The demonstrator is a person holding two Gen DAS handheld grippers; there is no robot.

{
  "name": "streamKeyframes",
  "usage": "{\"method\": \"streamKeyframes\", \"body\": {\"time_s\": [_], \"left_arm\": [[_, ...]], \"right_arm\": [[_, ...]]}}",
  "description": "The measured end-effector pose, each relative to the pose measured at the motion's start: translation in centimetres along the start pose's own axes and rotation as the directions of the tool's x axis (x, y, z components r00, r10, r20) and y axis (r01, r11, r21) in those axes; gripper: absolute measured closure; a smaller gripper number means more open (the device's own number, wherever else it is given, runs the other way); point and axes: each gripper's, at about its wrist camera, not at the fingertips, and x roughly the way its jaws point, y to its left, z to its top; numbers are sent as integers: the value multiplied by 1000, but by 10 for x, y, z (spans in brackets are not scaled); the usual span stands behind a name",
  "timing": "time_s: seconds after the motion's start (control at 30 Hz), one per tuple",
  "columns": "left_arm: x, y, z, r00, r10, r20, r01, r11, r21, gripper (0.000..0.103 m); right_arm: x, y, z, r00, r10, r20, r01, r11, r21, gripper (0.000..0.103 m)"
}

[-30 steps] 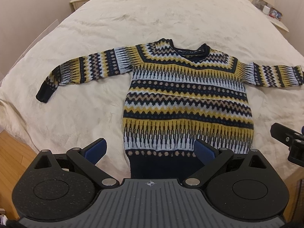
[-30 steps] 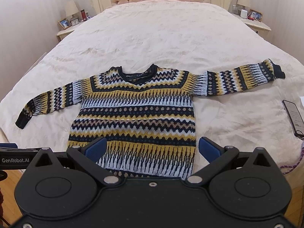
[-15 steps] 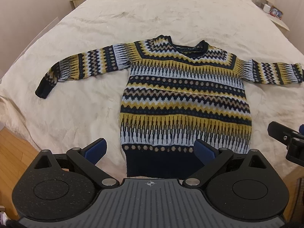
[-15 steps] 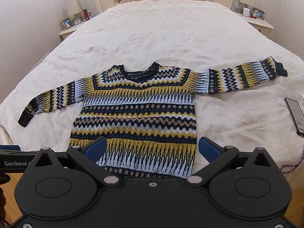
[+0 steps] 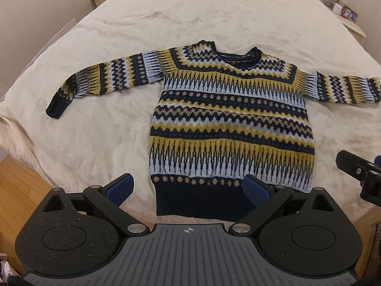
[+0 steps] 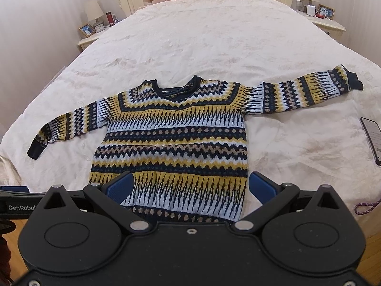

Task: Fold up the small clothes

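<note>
Both views have pulled back a bit since 1 s ago, sweater (image 5: 228, 124) flat on bed (image 5: 166, 23), sleeves out; left gripper (image 5: 188, 188) & right gripper (image 6: 190, 186) wide apart, empty, so no fold begun yet.

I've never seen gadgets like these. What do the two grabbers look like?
Both look alike. The left gripper has black linkage arms, silver pivot pins, round speckled black housings, a grey ribbed plate with a crosshair mark, and ridged blue pads. The right gripper has a plain black plate.

Navy, yellow and pale-blue patterned sweater (image 5: 228, 121) flat on the bed, unfolded, both sleeves outspread.
</note>
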Motion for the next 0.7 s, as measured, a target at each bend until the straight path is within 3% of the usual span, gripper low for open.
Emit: {"method": "streamKeyframes", "body": {"time_s": [0.7], "left_arm": [[10, -6, 12, 998, 29, -59, -29, 1000, 4, 3]], "right_arm": [[12, -3, 8, 999, 39, -33, -41, 998, -38, 1]]}}
